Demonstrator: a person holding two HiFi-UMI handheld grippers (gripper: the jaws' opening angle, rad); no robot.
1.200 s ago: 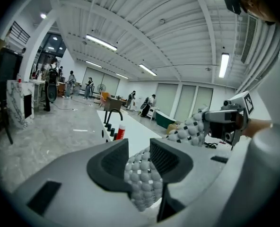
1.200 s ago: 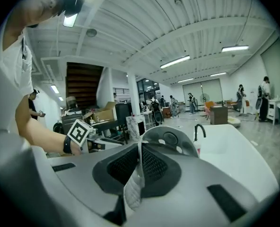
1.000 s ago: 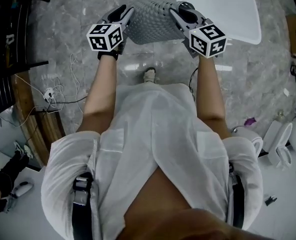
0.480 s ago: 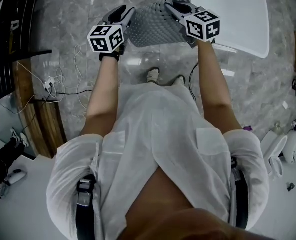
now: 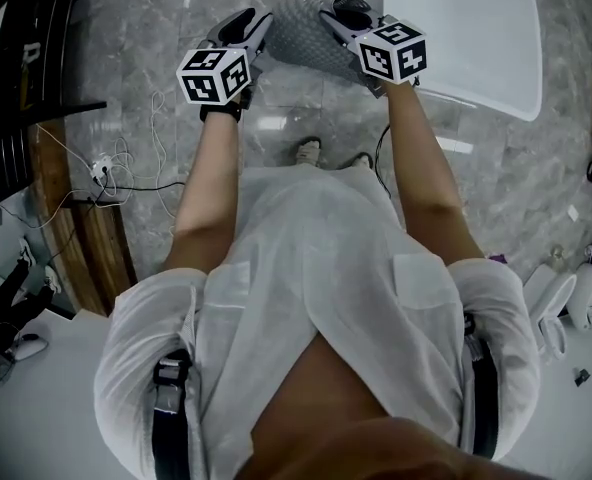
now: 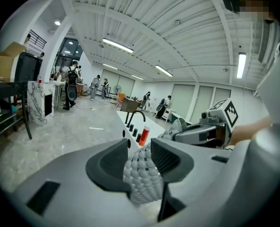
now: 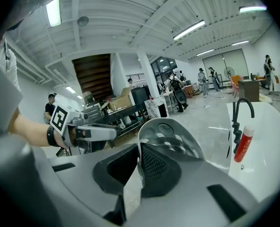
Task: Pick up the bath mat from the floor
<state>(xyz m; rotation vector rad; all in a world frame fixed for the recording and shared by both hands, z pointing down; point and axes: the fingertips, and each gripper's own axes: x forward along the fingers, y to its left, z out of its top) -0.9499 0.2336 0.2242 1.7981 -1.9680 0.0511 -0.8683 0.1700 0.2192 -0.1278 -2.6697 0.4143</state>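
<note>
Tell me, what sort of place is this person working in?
Probably a big open studio or workshop with a mock bathroom: a white bathtub with a black tap stands on a marble-look floor under long ceiling strip lights, with other people standing farther off.

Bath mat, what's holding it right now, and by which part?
The right gripper pinches one edge of the bath mat; the left gripper, jaws just opening, grips its bunched opposite edge.

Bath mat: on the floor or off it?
Off the floor. In the head view the bath mat hangs above the floor tiles, and the right tool is clamped on its edge.
</note>
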